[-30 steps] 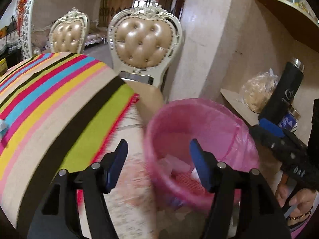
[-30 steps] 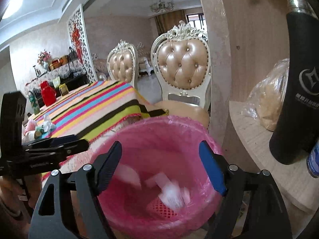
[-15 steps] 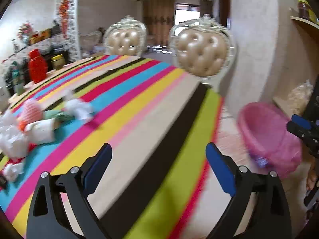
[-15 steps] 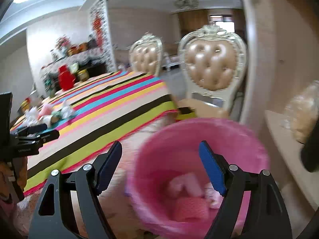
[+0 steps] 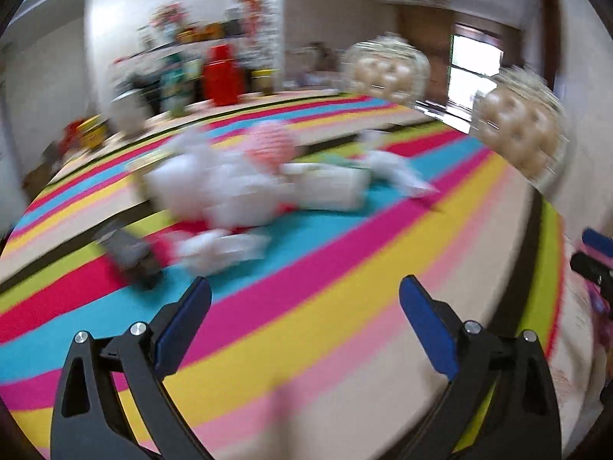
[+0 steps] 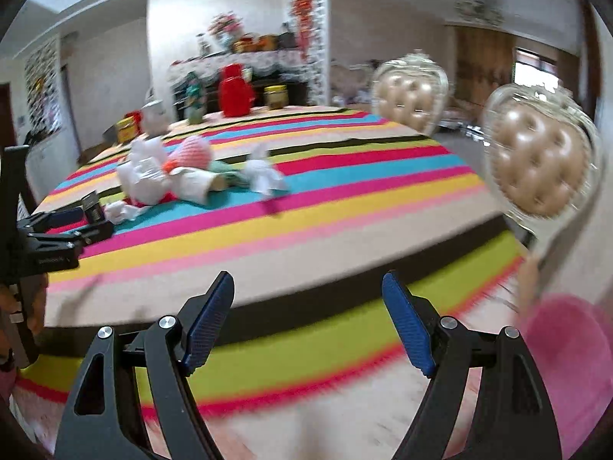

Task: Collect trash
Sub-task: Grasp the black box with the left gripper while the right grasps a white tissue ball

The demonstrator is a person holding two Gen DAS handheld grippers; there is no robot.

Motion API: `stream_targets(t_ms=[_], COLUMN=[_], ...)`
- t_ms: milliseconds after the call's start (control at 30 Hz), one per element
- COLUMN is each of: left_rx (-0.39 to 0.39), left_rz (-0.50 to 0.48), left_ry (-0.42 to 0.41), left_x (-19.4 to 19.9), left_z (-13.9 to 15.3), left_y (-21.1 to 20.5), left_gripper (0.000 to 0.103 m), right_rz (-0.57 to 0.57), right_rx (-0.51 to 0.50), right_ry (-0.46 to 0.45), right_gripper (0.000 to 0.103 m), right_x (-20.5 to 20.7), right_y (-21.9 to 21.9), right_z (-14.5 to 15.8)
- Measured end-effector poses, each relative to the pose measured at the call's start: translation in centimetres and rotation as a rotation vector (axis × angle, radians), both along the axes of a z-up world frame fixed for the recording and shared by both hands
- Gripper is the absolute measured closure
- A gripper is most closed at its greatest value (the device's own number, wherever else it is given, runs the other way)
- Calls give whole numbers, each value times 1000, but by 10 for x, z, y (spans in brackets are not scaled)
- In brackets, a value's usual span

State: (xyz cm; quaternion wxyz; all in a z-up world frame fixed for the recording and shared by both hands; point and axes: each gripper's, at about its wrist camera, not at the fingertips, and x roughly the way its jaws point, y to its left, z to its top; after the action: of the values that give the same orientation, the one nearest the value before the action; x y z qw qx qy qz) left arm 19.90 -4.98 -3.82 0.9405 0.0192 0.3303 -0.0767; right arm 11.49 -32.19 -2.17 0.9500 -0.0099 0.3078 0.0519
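Observation:
A pile of trash lies on the striped tablecloth (image 5: 345, 306): crumpled white paper (image 5: 214, 188), a pink foam net (image 5: 270, 145), a white paper cup (image 5: 329, 188) and a small dark box (image 5: 128, 251). My left gripper (image 5: 304, 306) is open and empty above the cloth, short of the pile. My right gripper (image 6: 306, 306) is open and empty over the table's near edge. The same pile (image 6: 153, 180) shows far left in the right wrist view. The pink-lined trash bin (image 6: 567, 349) sits low at the right.
Two cream tufted chairs (image 6: 536, 161) stand along the table's right side. A red jug (image 6: 235, 92), jars and boxes stand at the table's far end. The left gripper's body (image 6: 49, 241) shows at the left of the right wrist view.
Both grippers swung left, away from the pink bin and toward the table. The left gripper has come closer to the trash pile. The bin has slid to the right edge.

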Motion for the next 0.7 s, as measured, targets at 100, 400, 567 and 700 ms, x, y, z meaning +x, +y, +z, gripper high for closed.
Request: stream_targets(t_ms=[100,400,567,700], left_rx=[-38,-103,-73,-80], left_rz=[149,416,503,539], left_ry=[17,102,140,213], left_x=[9,63,103,119], left_z=[-1,-6,-12,-25], left_y=[53,132,136,148], left_gripper=[6,5,5,6], right_rz=[69,197,223,262], right_rx=[-9,-61,-49,-58], right_ry=[14,84,104,122], right_gripper=[27,27,27,27], right_x=[30,95,107,114], right_y=[34,102,112,122], right_z=[-2,-18,-23,-24])
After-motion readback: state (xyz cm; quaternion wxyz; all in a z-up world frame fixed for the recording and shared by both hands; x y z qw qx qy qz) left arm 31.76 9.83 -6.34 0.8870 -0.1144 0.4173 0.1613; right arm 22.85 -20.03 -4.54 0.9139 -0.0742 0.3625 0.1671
